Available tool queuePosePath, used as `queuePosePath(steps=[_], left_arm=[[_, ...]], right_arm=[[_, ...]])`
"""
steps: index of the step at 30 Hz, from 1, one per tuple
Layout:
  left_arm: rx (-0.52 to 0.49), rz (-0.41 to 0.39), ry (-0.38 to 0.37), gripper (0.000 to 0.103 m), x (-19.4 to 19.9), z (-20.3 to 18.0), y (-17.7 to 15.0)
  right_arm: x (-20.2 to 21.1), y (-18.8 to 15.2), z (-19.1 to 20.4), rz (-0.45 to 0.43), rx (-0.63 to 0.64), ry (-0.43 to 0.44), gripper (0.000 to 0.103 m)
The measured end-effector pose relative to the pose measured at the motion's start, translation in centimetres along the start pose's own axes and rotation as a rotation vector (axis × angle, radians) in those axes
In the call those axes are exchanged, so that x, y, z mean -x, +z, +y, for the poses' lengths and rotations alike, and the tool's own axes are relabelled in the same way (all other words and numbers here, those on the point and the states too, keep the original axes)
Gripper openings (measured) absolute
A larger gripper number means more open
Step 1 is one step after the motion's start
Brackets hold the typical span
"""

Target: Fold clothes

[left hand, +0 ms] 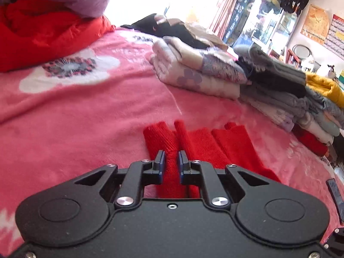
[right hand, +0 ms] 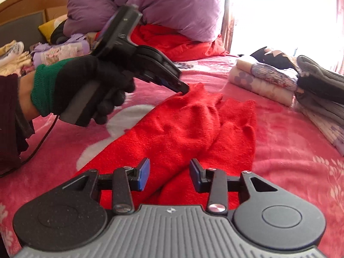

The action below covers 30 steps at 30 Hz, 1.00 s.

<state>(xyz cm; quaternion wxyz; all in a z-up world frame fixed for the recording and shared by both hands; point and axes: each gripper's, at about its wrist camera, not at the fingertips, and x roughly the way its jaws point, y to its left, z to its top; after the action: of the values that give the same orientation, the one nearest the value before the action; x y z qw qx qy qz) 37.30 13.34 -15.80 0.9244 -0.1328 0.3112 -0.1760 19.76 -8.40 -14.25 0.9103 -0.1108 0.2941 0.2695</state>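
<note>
**Knit, fleece and matt plastic**

The red knit garment (right hand: 189, 129) is ribbed, fuzzy wool-like cloth. The pink blanket (left hand: 86, 118) beneath is plush, napped fleece. The left gripper (left hand: 172, 159) is matt black plastic with shiny metal screws; the right gripper (right hand: 169, 172) has a ridged grey plastic body. The glove (right hand: 86, 86) is knitted fabric. The purple duvet (right hand: 161, 6) looks smooth, slightly crinkled.
</note>
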Motion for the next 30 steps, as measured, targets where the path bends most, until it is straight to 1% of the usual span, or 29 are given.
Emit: queuePosePath(steps=[3,6,8,10,11,12,14,16,19,20,22,24,25,27,28,29,30], left_arm=[[0.002,0.000,-0.032,0.009,-0.2,-0.4,-0.1],[-0.058,0.048,0.027,0.009,-1.7,-1.6,-1.4],[-0.036,0.048,0.035,0.012,-0.5,-1.9,-0.7],[-0.025,-0.029,0.030,0.027,2.8,-2.4,0.0],[-0.008,-0.050,0.023,0.047,4.5,-2.6,0.1],[0.012,-0.066,0.016,0.057,6.1,-2.7,0.0],[0.048,-0.062,0.009,0.057,8.8,-2.9,-0.8],[0.110,-0.032,0.023,0.057,10.8,-2.9,-2.5],[0.290,0.057,0.005,0.057,12.8,-2.4,-6.5],[0.338,0.090,-0.002,0.057,13.2,-2.5,-8.0],[0.388,0.146,-0.005,0.057,13.7,-3.2,-10.4],[0.432,0.201,-0.015,0.057,14.3,-3.9,-12.7],[0.466,0.220,-0.029,0.057,14.6,-4.1,-13.7],[0.503,0.229,-0.025,0.057,15.1,-4.5,-15.3],[0.520,0.232,-0.022,0.054,15.3,-4.7,-16.0],[0.540,0.231,-0.015,0.048,15.5,-4.6,-16.7],[0.561,0.229,-0.008,0.047,15.7,-4.6,-17.3]], right_arm=[[0.8,-0.5,-0.8,-0.016,-0.042,-0.005,0.041],[1.3,-1.1,-1.2,-0.001,-0.061,-0.018,0.040],[2.7,-1.4,-2.0,-0.009,-0.098,-0.018,0.040],[4.4,-2.0,-3.2,-0.024,-0.144,-0.021,0.040],[5.0,-2.5,-3.8,-0.018,-0.155,-0.028,0.041],[5.6,-3.0,-4.3,-0.013,-0.166,-0.035,0.041],[6.8,-4.0,-5.4,0.004,-0.206,-0.043,0.041],[7.7,-5.2,-6.4,0.009,-0.309,-0.018,0.042],[8.6,-7.2,-7.7,0.001,-0.501,0.036,0.043],[8.7,-7.9,-8.0,0.001,-0.574,0.059,0.044],[8.6,-9.5,-8.4,-0.005,-0.708,0.105,0.047],[8.2,-10.9,-8.4,0.001,-0.817,0.151,0.051],[8.0,-11.5,-8.1,0.005,-0.856,0.172,0.051],[7.4,-12.6,-7.6,0.024,-0.909,0.201,0.051],[7.0,-13.1,-7.3,0.038,-0.924,0.209,0.048],[6.8,-13.6,-7.2,0.034,-0.945,0.210,0.044],[6.8,-14.0,-7.3,0.024,-0.986,0.222,0.044]])
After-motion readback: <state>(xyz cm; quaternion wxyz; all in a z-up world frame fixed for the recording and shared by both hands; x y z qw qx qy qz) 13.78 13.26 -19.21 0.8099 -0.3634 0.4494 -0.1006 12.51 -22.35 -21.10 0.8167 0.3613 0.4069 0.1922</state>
